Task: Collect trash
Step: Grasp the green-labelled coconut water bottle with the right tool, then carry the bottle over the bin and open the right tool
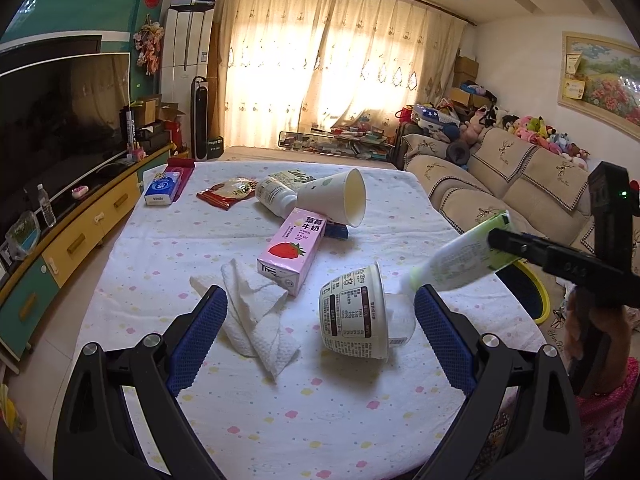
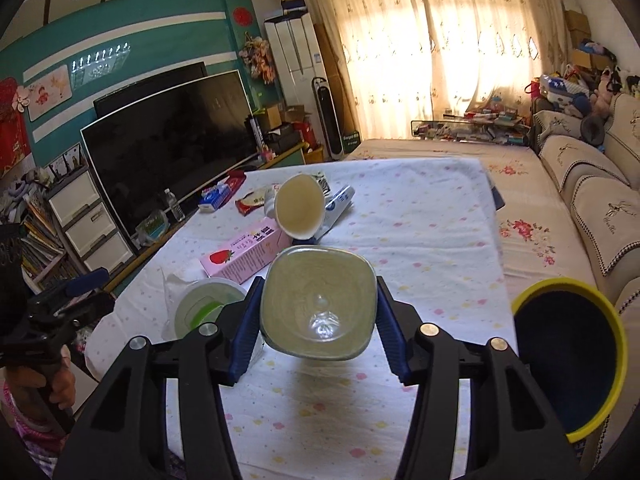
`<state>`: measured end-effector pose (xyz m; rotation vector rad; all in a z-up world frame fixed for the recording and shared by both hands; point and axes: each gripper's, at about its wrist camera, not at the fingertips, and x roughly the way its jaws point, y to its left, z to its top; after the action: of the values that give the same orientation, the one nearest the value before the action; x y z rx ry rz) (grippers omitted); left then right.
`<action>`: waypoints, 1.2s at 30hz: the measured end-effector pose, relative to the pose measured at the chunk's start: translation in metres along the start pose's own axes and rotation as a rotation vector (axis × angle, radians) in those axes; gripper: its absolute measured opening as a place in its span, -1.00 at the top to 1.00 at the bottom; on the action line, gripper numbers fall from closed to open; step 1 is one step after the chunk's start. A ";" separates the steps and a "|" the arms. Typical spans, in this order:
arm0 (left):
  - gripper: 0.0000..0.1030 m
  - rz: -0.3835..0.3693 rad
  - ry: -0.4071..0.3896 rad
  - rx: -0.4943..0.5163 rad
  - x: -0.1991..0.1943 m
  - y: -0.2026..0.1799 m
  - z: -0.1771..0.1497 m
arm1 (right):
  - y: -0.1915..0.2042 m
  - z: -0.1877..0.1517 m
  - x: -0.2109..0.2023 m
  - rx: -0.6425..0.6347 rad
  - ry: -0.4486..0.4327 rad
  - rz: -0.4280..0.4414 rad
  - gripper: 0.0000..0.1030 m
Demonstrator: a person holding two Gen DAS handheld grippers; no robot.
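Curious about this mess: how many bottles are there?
3: a green-labelled bottle in the right gripper, a white bottle lying behind the paper cup, a water bottle on the TV cabinet. Others may be hidden.

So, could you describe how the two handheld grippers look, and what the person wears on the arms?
Both are black plastic frames with silver round bolts at the pivots. The left gripper and right gripper each carry two fingers faced with blue, dimpled pads. The right one's body shows a small green light. No cables are visible. The sleeves are pink with small dots.
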<state>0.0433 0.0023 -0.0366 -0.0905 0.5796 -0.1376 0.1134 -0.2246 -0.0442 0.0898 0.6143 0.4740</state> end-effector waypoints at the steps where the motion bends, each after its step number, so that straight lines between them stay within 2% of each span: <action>1: -0.81 -0.001 -0.001 0.002 0.000 -0.001 0.000 | -0.001 0.001 -0.005 0.001 -0.005 -0.006 0.02; 11: -0.81 -0.015 0.011 0.012 0.003 -0.006 -0.002 | -0.016 -0.002 -0.023 0.035 0.002 -0.024 0.03; 19: -0.81 -0.028 0.010 0.010 0.006 -0.009 -0.001 | -0.033 0.003 -0.038 0.079 -0.035 -0.057 0.04; 24: -0.81 -0.031 0.022 0.013 0.011 -0.010 -0.002 | -0.070 0.010 -0.060 0.151 -0.091 -0.153 0.04; 28: -0.81 -0.040 0.033 0.021 0.016 -0.015 -0.002 | -0.109 0.014 -0.071 0.206 -0.126 -0.271 0.04; 34: -0.81 -0.055 0.061 0.047 0.027 -0.027 -0.005 | -0.173 0.000 -0.049 0.283 -0.066 -0.449 0.04; 36: -0.81 -0.058 0.070 0.055 0.030 -0.030 -0.006 | -0.189 -0.008 -0.039 0.306 -0.035 -0.476 0.04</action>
<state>0.0622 -0.0323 -0.0541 -0.0491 0.6430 -0.2140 0.1567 -0.4109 -0.0716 0.2355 0.6462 -0.0839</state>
